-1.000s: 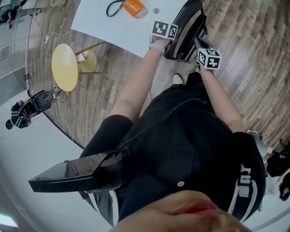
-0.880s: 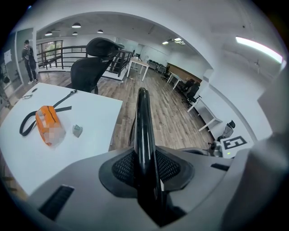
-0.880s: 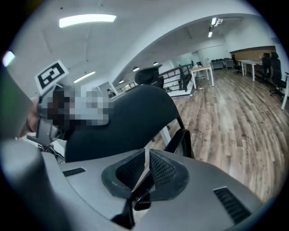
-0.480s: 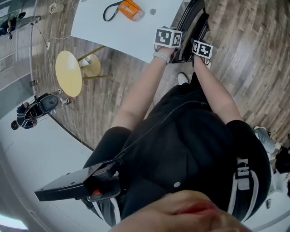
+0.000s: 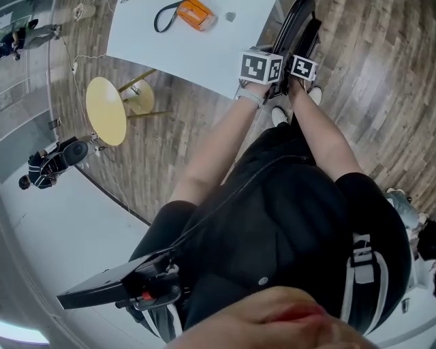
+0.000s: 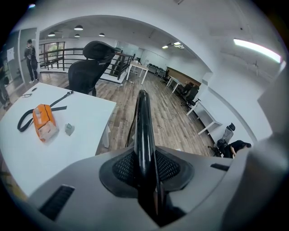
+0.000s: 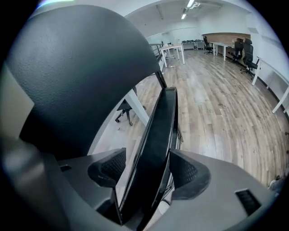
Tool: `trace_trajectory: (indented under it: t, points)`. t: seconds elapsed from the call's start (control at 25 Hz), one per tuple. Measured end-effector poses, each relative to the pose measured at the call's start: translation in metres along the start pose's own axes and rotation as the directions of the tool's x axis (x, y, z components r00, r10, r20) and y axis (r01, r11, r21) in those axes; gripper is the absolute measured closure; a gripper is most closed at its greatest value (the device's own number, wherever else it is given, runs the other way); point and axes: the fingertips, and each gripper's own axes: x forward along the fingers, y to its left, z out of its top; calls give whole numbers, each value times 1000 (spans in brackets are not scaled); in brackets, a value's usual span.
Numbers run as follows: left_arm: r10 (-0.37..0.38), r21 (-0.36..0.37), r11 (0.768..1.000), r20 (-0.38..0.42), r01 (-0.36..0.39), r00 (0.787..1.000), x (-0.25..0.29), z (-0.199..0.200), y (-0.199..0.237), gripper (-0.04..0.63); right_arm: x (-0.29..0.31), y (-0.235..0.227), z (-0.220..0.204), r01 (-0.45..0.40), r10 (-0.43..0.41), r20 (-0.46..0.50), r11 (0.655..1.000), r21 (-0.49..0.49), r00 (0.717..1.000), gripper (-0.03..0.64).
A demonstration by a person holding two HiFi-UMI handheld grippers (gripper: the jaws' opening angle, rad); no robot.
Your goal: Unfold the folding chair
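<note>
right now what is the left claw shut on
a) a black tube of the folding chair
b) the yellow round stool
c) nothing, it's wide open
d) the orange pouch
a, since the left gripper view shows the left claw with its pads pressed on both sides of the folding chair's black tube, while the orange pouch lies apart on the white table.

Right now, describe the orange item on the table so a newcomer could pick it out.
Find the big white table beside the folded black chair. On it lies an orange pouch with a black strap looped off one end. Its only close neighbour is a small grey object; the pouch is larger, bright orange and strapped.
</note>
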Motion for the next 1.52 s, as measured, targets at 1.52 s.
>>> trace_trajectory:
  t: [1.52]
  points:
    - [-79, 32, 996, 50, 77, 996, 6, 3, -25, 509, 7, -71, -22, 46, -45, -25, 999, 19, 999, 445]
